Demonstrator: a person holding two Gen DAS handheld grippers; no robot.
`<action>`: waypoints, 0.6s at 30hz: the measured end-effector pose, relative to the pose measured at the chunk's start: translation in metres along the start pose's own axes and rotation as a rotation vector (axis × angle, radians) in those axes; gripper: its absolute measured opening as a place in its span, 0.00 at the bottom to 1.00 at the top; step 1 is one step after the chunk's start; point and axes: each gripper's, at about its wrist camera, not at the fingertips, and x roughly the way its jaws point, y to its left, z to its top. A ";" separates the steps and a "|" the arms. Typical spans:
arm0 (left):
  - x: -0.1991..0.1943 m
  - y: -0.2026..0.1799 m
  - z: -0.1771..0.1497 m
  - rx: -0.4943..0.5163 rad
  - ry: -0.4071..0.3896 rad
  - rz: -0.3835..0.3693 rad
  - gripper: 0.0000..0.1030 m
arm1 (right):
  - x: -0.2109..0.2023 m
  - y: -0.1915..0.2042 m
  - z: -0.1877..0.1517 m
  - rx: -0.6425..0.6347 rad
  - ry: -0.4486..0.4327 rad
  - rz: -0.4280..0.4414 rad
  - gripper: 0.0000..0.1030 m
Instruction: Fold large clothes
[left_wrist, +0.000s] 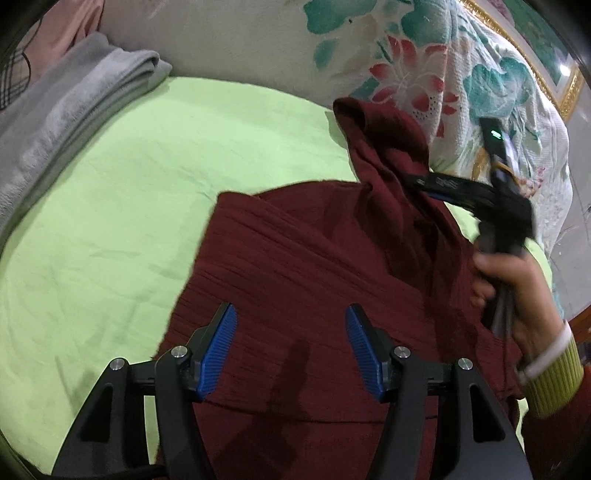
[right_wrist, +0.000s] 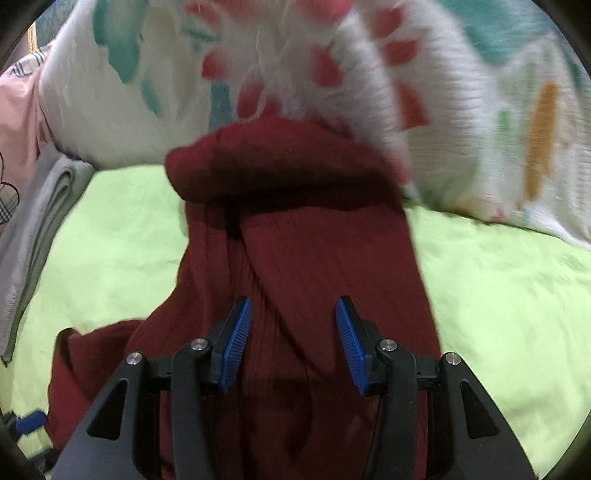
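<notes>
A dark red ribbed garment (left_wrist: 303, 266) lies on the light green bed sheet (left_wrist: 110, 192). My left gripper (left_wrist: 291, 314) is open and hovers over the garment's near part, holding nothing. In the left wrist view my right gripper (left_wrist: 417, 182), held by a hand at the right, reaches into a raised fold of the garment. In the right wrist view the right gripper (right_wrist: 293, 306) has its blue pads apart, with the red garment (right_wrist: 295, 229) draped between and over them and lifted into a hump ahead.
A folded grey towel (left_wrist: 70, 110) lies at the left edge of the bed. A white floral quilt (left_wrist: 424, 66) is piled along the far side and right. Pink cloth (left_wrist: 66, 29) sits behind the towel.
</notes>
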 end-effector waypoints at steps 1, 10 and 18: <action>0.002 0.000 -0.001 -0.002 0.005 0.001 0.60 | 0.007 0.000 0.002 -0.004 0.012 -0.008 0.47; 0.003 0.004 -0.003 -0.031 0.014 -0.024 0.60 | -0.030 -0.038 -0.010 0.131 -0.103 0.050 0.06; -0.018 -0.003 -0.009 -0.031 -0.009 -0.086 0.61 | -0.128 -0.047 -0.056 0.088 -0.182 0.158 0.06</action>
